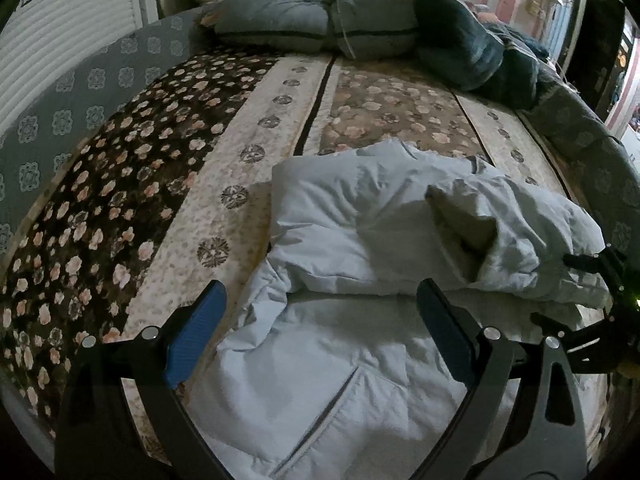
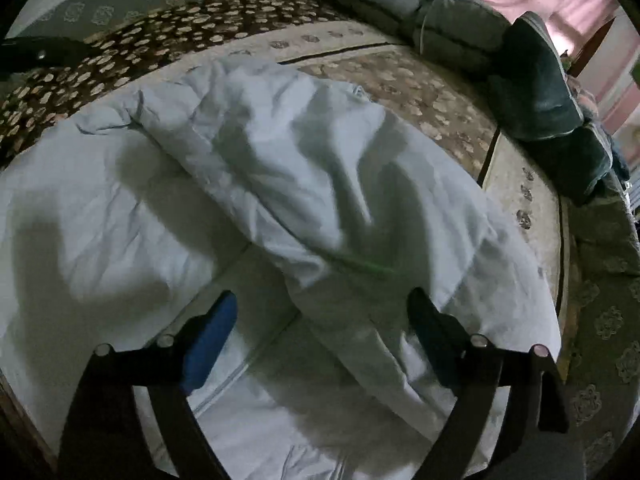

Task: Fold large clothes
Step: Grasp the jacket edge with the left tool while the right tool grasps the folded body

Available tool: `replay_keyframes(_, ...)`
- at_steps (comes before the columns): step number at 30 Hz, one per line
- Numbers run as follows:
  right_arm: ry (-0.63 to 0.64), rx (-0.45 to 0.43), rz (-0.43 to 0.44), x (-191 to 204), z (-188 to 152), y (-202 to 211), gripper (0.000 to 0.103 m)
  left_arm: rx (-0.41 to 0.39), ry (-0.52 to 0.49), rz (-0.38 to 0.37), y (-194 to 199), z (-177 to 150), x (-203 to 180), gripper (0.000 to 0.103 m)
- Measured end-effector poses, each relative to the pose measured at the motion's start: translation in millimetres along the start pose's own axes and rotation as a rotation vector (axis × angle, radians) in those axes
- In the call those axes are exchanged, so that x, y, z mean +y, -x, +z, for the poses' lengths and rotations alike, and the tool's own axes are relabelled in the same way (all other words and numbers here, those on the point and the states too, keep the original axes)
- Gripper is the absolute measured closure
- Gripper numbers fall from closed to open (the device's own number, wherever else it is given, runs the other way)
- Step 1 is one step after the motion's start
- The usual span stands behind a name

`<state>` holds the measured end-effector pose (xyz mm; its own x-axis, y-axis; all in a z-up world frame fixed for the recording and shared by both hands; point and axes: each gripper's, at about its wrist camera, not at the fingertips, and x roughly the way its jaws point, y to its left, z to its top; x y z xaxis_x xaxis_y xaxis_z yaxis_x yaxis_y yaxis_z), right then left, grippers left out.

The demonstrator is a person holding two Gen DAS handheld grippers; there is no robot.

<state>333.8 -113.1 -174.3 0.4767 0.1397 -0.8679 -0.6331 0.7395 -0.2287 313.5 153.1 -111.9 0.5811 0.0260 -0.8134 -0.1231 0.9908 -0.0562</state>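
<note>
A pale blue padded jacket (image 1: 360,240) lies crumpled on the floral bedspread (image 1: 140,208), its sleeves folded across the body and a slanted pocket (image 1: 332,404) near me. My left gripper (image 1: 320,308) is open and empty, hovering over the jacket's lower part. The right gripper's black frame (image 1: 592,312) shows at the right edge of this view. In the right wrist view the jacket (image 2: 280,168) fills the middle, a folded sleeve running diagonally. My right gripper (image 2: 324,312) is open and empty just above that sleeve, its blue pads (image 2: 208,340) apart.
Grey-blue pillows (image 1: 312,16) and a dark teal blanket (image 1: 472,48) are heaped at the head of the bed. A white slatted panel (image 1: 60,48) stands at the left. The bed's grey patterned edge (image 2: 600,320) drops off on the right.
</note>
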Motion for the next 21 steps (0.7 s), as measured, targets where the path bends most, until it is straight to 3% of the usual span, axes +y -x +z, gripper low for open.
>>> replay_keyframes(4,-0.042,-0.036,-0.012,-16,-20,18,0.016,0.015,-0.004,-0.025,-4,-2,-11,0.008)
replay_keyframes(10,-0.194,-0.133,-0.051,-81,-73,55,0.016,0.035,-0.046,-0.129,-19,0,-58,0.008)
replay_keyframes(17,-0.507,-0.145,-0.127,-168,-140,57,0.016,0.116,-0.152,-0.177,-70,12,-121,0.009)
replay_keyframes(19,-0.57,-0.141,-0.142,-181,-154,50,0.016,0.127,-0.153,-0.181,-81,15,-128,0.017)
replay_keyframes(20,-0.589,-0.136,-0.145,-184,-157,45,0.016,0.139,-0.156,-0.201,-89,17,-133,0.031)
replay_keyframes(21,-0.603,-0.131,-0.151,-187,-161,41,0.016,0.155,-0.16,-0.221,-97,18,-137,0.059)
